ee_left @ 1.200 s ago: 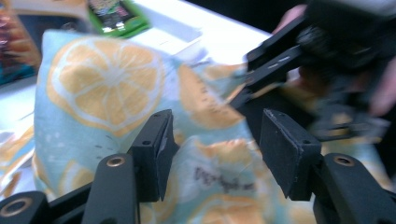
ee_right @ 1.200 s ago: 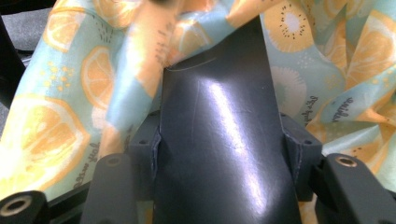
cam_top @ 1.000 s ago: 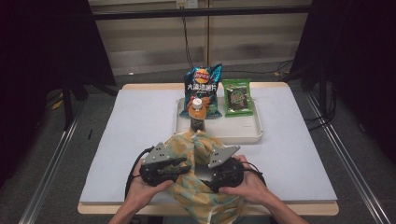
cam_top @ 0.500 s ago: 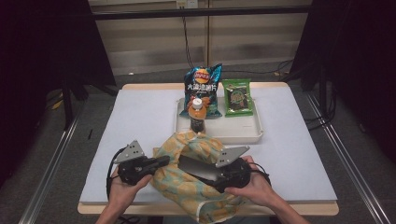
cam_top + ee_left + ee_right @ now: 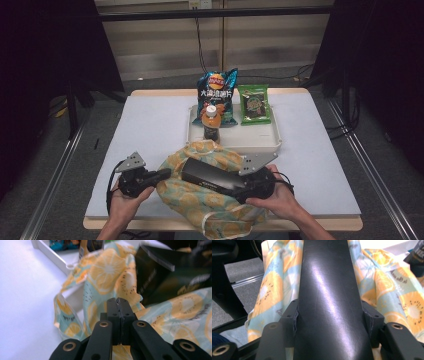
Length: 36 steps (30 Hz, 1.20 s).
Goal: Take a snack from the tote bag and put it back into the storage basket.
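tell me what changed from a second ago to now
The left gripper swung out to the left, its jaws closing, and now pinches the edge of the fruit-print bag, pulling its mouth wider. The right gripper stayed clamped on the black box, which now lies over the open bag. The tray, bottle and snack packs kept their places.

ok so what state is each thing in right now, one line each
left gripper: shut, pinching the bag's edge
right gripper: shut on the black box
black box: lying tilted over the bag's mouth
fruit-print bag: crumpled, mouth held open
bottle: upright, capped, in tray
tray: flat on table
chip bag: upright, sealed
green packet: sealed
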{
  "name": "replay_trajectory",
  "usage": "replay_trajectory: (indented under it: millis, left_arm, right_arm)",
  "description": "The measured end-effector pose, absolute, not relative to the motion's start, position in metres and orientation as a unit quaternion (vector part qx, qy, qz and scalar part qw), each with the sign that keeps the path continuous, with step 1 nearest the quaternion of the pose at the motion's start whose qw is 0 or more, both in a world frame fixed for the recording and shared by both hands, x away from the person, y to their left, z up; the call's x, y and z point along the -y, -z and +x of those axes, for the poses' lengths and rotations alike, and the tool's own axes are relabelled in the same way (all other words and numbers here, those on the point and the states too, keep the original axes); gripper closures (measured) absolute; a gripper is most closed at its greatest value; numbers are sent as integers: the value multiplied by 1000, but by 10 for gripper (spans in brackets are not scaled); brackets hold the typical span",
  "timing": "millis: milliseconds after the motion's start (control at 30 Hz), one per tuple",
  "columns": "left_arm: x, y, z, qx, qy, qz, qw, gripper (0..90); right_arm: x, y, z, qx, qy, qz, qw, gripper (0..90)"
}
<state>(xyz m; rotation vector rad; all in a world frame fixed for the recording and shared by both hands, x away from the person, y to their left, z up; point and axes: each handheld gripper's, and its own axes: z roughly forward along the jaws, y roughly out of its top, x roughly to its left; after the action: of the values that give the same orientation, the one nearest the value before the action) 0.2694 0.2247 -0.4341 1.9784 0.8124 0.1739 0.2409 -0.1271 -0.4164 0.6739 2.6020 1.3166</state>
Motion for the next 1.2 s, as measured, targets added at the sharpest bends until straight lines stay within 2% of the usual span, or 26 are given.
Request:
replay_trajectory:
  millis: [200,767,1200]
  left_arm:
    - [-231,444,259,-329,-54,816,473,893]
    - [-230,449,263,-330,-48,813,477,879]
    - [-226,452,264,-328,-44,824,460,871]
  right_arm:
    - [121,414,245,-863,-450,219,70,435]
    - [103,400,262,-849,-480,211,64,434]
    - [96,370,277,-838,-499,209,75,433]
